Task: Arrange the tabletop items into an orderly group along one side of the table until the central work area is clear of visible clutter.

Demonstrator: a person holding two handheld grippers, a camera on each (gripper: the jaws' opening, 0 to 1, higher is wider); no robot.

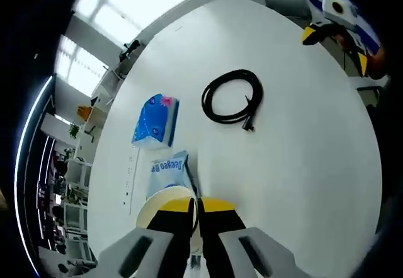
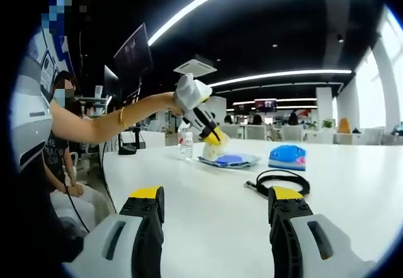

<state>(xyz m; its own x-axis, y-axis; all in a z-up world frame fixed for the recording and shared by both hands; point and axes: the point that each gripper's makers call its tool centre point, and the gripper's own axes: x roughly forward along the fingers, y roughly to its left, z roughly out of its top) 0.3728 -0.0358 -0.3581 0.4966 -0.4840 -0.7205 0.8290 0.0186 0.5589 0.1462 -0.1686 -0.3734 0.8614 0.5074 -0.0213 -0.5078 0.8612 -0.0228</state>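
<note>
Tape roll [image 1: 165, 203] (pale) in left hand-held gripper [image 1: 196, 218]

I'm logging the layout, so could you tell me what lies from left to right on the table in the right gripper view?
Water bottle → left gripper over a wipes pack → blue tissue pack; black cable overlaps, left out.

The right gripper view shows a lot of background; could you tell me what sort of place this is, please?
Probably an open-plan office: long ceiling light strips, wall-mounted screens and rows of desks stretch behind the large white table.
</note>
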